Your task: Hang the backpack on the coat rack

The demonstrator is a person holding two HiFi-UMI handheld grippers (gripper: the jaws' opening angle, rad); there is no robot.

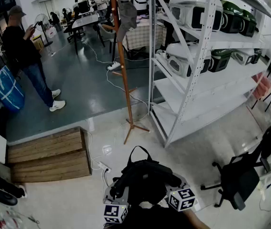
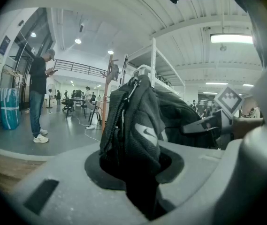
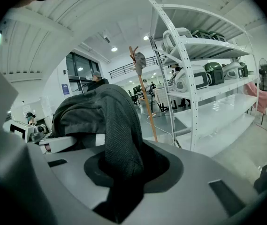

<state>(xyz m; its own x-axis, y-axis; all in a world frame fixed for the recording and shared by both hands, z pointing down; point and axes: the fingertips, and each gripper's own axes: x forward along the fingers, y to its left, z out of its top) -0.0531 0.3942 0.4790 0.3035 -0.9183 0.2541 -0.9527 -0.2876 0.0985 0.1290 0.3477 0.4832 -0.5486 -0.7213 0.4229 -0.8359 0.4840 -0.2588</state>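
A black backpack [image 1: 145, 178] hangs between my two grippers at the bottom middle of the head view, its top loop pointing away from me. My left gripper [image 1: 119, 189] is shut on a dark mesh strap of the backpack [image 2: 138, 125]. My right gripper [image 1: 175, 182] is shut on another fold of the backpack [image 3: 117, 125]. In both gripper views the fabric fills the gap between the jaws. The wooden coat rack [image 1: 123, 70] stands a few steps ahead on its splayed feet, with a grey cap [image 1: 127, 14] on an upper peg. The coat rack [image 2: 106, 95] also shows behind the bag, and so does the coat rack [image 3: 145, 97] there.
A tall white metal shelf [image 1: 192, 75] with appliances stands right of the rack. A black office chair [image 1: 242, 173] is at the right. A wooden step [image 1: 49, 154] lies at the left, cables and a power strip [image 1: 103, 166] run near it. A person [image 1: 25, 56] stands farther left.
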